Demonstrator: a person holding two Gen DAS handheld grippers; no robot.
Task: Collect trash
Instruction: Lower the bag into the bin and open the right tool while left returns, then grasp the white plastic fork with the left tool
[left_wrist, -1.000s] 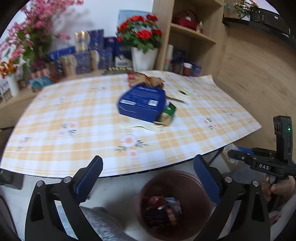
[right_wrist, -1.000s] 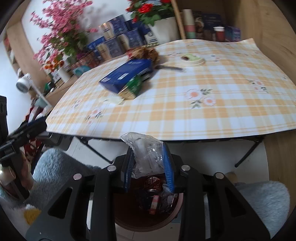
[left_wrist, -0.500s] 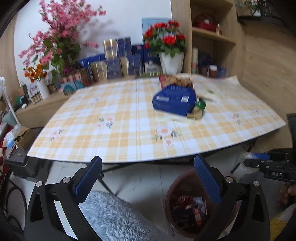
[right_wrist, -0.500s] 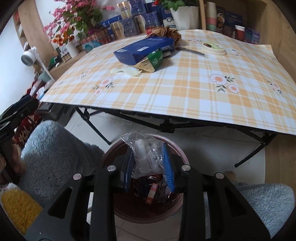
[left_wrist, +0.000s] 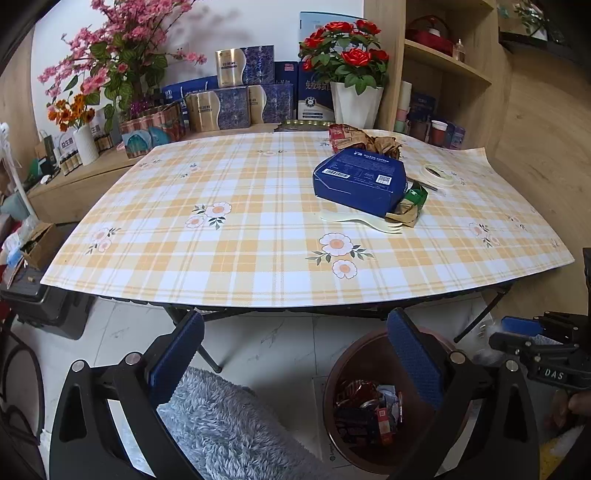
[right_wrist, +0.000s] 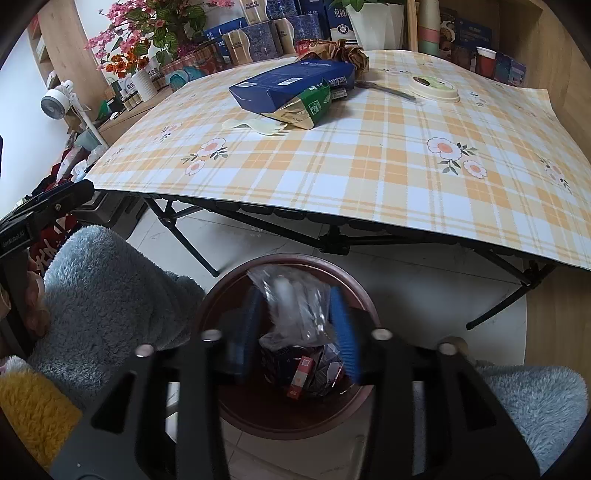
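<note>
Tablecloth (left_wrist: 258, 229) in yellow plaid with daisies is covering a folding table, where a blue box (left_wrist: 358, 179), a green wrapper (left_wrist: 412, 203), a pale plastic fork (left_wrist: 362, 223) and crumpled brown paper (left_wrist: 376, 142) are lying together at the far side. Flower vases and gift boxes are lining the wooden shelf behind. The right gripper (right_wrist: 295, 325) is hanging over the brown trash bin (right_wrist: 229, 402) on the tiled floor, jaws opening around a clear plastic bag (right_wrist: 291, 302). The left gripper (left_wrist: 295, 354) is spread wide, holding nothing.
</note>
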